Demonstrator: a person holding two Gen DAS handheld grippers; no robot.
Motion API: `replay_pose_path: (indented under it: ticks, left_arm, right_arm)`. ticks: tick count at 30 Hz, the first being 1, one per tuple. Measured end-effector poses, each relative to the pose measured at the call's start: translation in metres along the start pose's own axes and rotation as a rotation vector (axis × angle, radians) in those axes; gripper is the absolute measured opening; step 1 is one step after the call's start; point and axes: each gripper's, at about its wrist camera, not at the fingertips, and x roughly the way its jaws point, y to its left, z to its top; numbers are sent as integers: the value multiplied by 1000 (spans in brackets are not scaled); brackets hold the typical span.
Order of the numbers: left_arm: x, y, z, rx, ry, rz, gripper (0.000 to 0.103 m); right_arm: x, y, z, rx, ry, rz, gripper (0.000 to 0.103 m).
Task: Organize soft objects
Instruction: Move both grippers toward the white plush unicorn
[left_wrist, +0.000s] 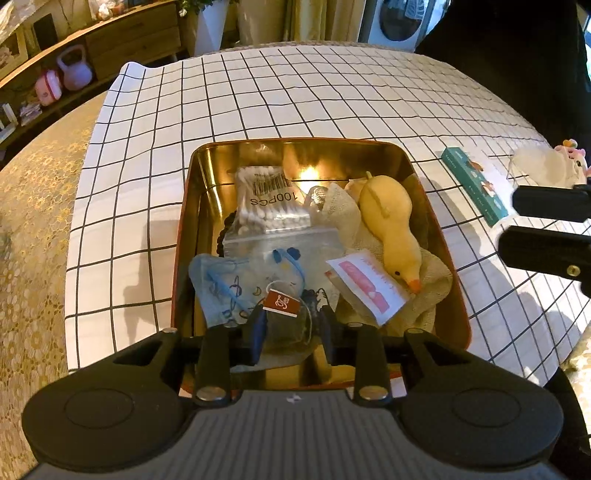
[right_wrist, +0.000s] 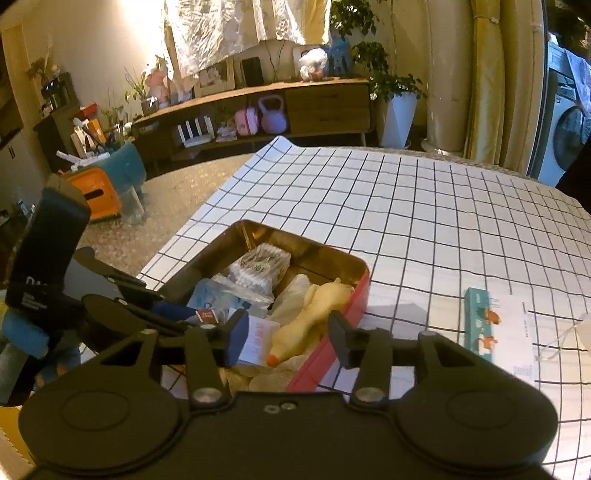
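Observation:
A red tin (left_wrist: 448, 258) with a gold inside sits on the checked cloth and holds soft things: a yellow rubber duck (left_wrist: 391, 229), a bag of cotton swabs (left_wrist: 269, 206), a blue printed mask (left_wrist: 221, 284), beige cloth (left_wrist: 432, 291) and a white-and-pink sachet (left_wrist: 364, 284). My left gripper (left_wrist: 291, 328) is over the tin's near end, shut on a tea bag (left_wrist: 288, 325) with a red tag (left_wrist: 282, 303). My right gripper (right_wrist: 288, 338) is open and empty just above the tin's right rim (right_wrist: 332, 343), near the duck (right_wrist: 314, 317).
A teal box (left_wrist: 476, 184) on a white sheet lies right of the tin; it also shows in the right wrist view (right_wrist: 482, 325). A clear holder with a pink plush toy (left_wrist: 569, 155) stands at the far right. Checked cloth (left_wrist: 295, 92) stretches beyond the tin.

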Motion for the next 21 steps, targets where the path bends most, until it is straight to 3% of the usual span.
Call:
replay_pose_path:
  ticks: [9, 10, 11, 13, 21]
  left_arm:
    - [-33, -24, 1, 15, -69, -21, 30]
    - [-37, -29, 2, 17, -76, -27, 34]
    - [-41, -33, 2, 18, -84, -35, 50]
    - [-49, -44, 5, 26, -116, -54, 71]
    - [-64, -108, 25, 126, -191, -113, 72]
  right_arm:
    - [-45, -23, -11, 33, -68, -12, 64]
    - [-51, -27, -12, 41, -75, -17, 64]
    - [-56, -31, -13, 49, -84, -22, 64]
    - [-68, -41, -17, 66, -103, -39, 67]
    - [-112, -88, -38, 115, -158, -128, 76]
